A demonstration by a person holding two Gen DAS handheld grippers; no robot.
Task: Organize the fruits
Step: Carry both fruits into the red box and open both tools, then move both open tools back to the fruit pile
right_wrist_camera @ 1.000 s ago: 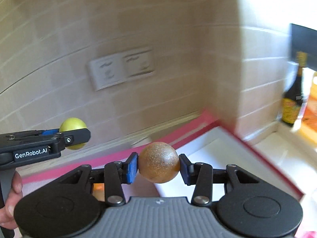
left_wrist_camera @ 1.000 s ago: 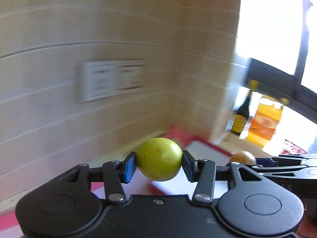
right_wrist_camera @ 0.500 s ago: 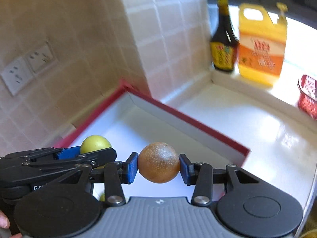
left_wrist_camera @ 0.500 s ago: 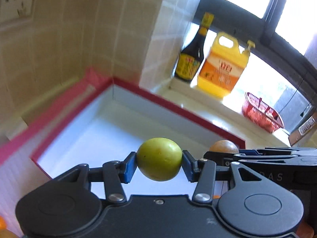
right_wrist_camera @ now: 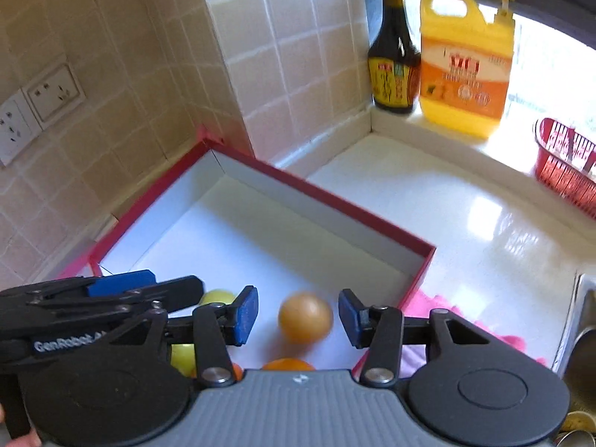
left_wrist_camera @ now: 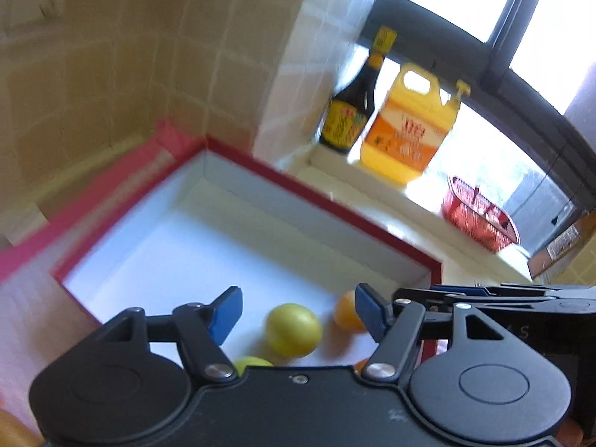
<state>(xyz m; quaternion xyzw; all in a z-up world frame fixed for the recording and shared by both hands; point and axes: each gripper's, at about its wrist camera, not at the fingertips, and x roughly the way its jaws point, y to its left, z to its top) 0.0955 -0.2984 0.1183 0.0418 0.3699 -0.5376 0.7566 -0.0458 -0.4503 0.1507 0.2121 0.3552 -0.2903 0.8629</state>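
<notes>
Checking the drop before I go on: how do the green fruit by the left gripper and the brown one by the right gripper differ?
The green fruit is yellow-green and smooth; the brown fruit is tan-brown and duller. Each sits between its own gripper's opening jaws, left gripper and right gripper. Both are round, similar in size, free of the pads, and inside the red-rimmed box.

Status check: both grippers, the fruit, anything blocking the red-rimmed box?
Left gripper opening, round yellow-green fruit loose below it. Right gripper opening, round brown fruit loose. Both over red-rimmed white box. Nothing blocking.
</notes>
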